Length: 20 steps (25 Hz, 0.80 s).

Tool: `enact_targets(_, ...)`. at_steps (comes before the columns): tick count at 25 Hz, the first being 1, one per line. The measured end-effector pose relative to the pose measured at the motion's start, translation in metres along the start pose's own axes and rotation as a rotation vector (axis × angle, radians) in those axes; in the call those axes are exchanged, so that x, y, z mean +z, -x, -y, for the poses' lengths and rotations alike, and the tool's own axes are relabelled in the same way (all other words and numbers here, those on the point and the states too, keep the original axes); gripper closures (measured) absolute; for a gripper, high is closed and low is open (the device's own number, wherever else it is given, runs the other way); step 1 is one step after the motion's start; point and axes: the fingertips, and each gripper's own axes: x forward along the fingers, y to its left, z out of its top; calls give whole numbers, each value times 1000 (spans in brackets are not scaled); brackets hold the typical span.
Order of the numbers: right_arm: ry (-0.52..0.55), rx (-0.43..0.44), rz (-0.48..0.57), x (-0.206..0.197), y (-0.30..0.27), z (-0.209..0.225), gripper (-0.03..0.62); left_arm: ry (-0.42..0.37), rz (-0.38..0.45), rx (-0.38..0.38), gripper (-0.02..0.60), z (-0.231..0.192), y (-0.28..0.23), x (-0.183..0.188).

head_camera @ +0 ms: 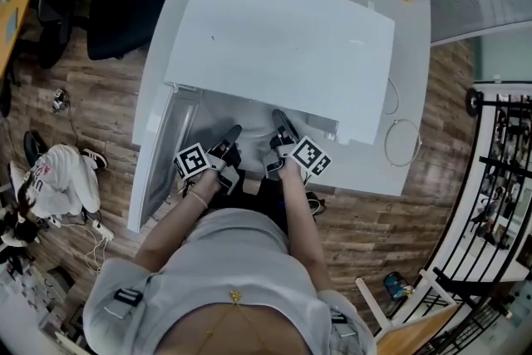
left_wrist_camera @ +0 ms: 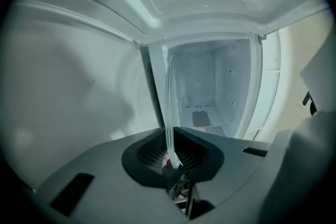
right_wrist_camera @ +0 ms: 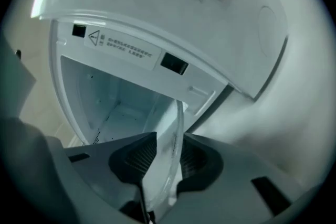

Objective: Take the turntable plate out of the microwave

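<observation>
Both forearms extend forward side by side, with the left hand (head_camera: 209, 179) and right hand (head_camera: 288, 170) level at the open front of the microwave (head_camera: 274, 46). Its door (head_camera: 162, 154) is swung out to the left. The left gripper (left_wrist_camera: 170, 150) is nearly closed and clamps the thin rim of the turntable plate (left_wrist_camera: 169, 102). The right gripper (right_wrist_camera: 163, 157) stands wider, with its pads against the same plate's edge. The glass plate is at the mouth of the cavity, held between both grippers.

Microwave: white microwave (head_camera: 283, 37), door (head_camera: 158, 162) swung open at the left
Plate: clear glass turntable plate (left_wrist_camera: 169, 107), thin raised rim, at its mouth
</observation>
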Motion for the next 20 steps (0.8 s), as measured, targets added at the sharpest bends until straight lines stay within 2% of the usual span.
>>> enact_targets(6,-134,88,-4,1,-1,-4,537,25,-8,-28,522,-2,1,-4)
enact_targets(10,-152,83,-1,1,1,-3,540,-54,-29,-3,508,-5,0,1)
enact_targets(12,-158,82,-2,1,1,-2,540,-71,13,26,394,-10,0,15)
enact_targets(13,-162,83,-5,1,1,-1,540,-80,41,41,360,-11,0,24)
enact_targets(17,-164,83,-23,0,1,-2,540,-167,108,46,347,-6,-7,51)
enact_targets(20,-158,80,-24,0,2,-2,540,-190,174,25,348,0,-16,68)
